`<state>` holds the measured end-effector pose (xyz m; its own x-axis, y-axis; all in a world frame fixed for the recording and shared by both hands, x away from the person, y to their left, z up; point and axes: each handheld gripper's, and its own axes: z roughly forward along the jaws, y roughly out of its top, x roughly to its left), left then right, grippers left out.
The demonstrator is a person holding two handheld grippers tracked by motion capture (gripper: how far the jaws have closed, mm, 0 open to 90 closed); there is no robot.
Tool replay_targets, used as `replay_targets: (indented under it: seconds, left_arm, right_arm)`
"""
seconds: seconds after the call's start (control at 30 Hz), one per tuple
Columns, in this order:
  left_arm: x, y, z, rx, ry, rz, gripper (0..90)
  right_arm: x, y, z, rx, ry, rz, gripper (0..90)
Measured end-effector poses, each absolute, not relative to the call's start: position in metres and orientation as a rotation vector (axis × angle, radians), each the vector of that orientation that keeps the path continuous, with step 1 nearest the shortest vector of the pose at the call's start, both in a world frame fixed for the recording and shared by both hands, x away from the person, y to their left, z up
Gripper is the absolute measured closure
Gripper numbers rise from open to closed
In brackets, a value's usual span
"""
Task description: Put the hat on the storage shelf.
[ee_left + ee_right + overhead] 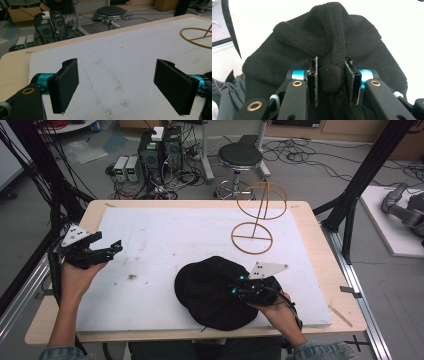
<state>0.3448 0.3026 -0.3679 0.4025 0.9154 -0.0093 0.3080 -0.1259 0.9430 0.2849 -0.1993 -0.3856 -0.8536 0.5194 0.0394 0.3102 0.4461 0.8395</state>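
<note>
A black cloth cap lies on the white board near the front, right of the middle. My right gripper is at the cap's right side, shut on a bunched fold of its fabric. In the right gripper view that fold is pinched between the two jaws and the cap spreads beyond them. My left gripper hovers over the board's left edge, open. Its wide-apart jaws in the left gripper view have nothing between them, just bare stained board.
A tan wire stand with a ring base and hoop top stands at the board's back right; its base ring shows in the left gripper view. Behind the table are a black stool, computer towers and cables.
</note>
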Motion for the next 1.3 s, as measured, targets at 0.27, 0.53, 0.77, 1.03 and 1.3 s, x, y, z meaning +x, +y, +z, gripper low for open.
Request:
replay_targets:
  seconds: [0.27,0.53,0.77,1.03,1.3]
  left_arm:
    - [0.345,0.303,-0.368,1.658,1.092,0.763,20.4]
    - [0.344,0.303,-0.368,1.658,1.093,0.762,20.4]
    - [0.345,0.304,-0.368,1.660,1.094,0.763,20.4]
    - [0.344,0.304,-0.368,1.659,1.096,0.763,20.4]
    - [0.344,0.305,-0.368,1.658,1.098,0.764,20.4]
  right_arm:
    - [0.282,-0.203,-0.381,0.708,2.440,1.430,70.9]
    - [0.281,-0.204,-0.374,0.692,2.404,1.481,71.2]
    - [0.280,-0.206,-0.369,0.674,2.384,1.490,71.5]
    - [0.280,-0.212,-0.360,0.662,2.354,1.501,71.5]
    - [0.281,-0.215,-0.347,0.626,2.320,1.504,71.6]
